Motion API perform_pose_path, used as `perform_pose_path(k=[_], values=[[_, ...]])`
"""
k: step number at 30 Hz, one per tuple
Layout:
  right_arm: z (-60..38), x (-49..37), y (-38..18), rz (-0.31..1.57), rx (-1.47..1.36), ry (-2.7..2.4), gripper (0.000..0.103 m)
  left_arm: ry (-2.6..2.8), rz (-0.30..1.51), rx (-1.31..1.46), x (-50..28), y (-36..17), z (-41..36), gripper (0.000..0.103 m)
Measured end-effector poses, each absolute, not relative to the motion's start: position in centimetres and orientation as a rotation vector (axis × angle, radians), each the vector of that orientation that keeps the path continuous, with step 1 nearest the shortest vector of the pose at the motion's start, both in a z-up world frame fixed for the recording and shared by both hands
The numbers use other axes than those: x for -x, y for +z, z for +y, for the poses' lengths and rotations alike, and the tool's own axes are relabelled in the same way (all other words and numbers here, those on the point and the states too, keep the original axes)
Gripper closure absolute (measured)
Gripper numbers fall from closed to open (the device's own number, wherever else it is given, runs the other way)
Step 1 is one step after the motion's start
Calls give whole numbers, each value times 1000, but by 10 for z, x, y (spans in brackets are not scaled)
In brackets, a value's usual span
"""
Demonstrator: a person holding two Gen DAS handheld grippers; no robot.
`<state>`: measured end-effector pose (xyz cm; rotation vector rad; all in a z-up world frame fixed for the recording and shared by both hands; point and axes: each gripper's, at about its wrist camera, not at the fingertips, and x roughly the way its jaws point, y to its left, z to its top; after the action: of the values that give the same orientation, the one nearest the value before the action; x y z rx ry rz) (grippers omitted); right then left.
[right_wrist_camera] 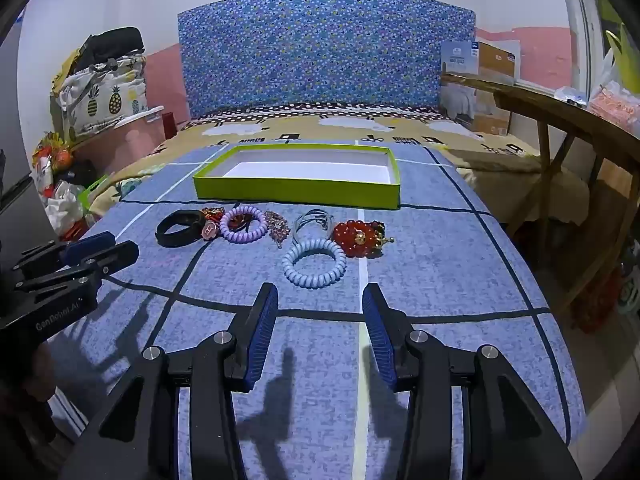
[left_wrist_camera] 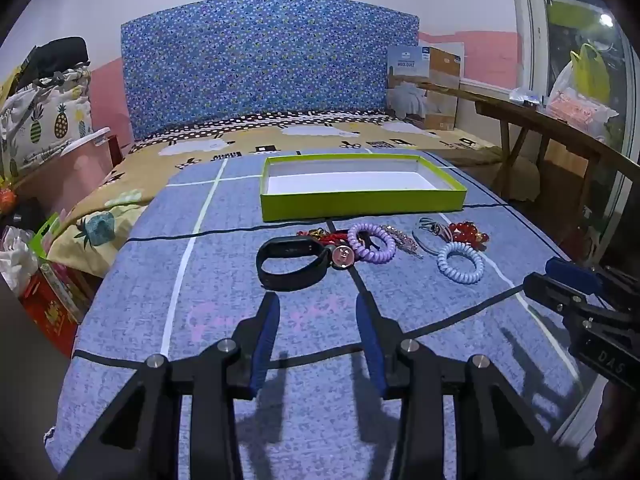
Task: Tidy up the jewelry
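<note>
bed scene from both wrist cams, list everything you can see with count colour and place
box: 1, lime green, white inside, empty, far end of blue cover
black band: 1, black, left end of jewelry row
purple coil ring: 1, lilac, right of black band
blue coil ring: 1, pale blue, nearest the grippers
red bead piece: 1, red with gold, right end of row
blue cover: 1, blue with lines, over the bed
headboard: 1, blue patterned, behind
wooden bench: 1, brown, right
left gripper: 1, black, open
right gripper: 1, black, open
</note>
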<state>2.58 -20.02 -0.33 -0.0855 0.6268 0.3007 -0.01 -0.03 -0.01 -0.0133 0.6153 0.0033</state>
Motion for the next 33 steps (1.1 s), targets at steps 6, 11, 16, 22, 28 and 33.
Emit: perform_pose_path(k=[6, 11, 16, 22, 28, 33], values=[[-200, -25, -4, 626, 91, 298, 58, 7, 626, 23, -2, 0, 2, 62], [-200, -25, -4, 624, 88, 299, 58, 0, 619, 23, 2, 1, -2, 62], [-200, -24, -3, 622, 88, 299, 58, -13, 611, 19, 4, 2, -1, 62], [-199, -25, -3, 616, 89, 298, 58, -18, 610, 26, 4, 1, -1, 62], [-201, -22, 2, 610, 87, 295, 58, -28, 611, 29, 5, 2, -2, 62], [-198, -21, -1, 605, 90, 292, 58, -22, 612, 24, 5, 2, -3, 61]])
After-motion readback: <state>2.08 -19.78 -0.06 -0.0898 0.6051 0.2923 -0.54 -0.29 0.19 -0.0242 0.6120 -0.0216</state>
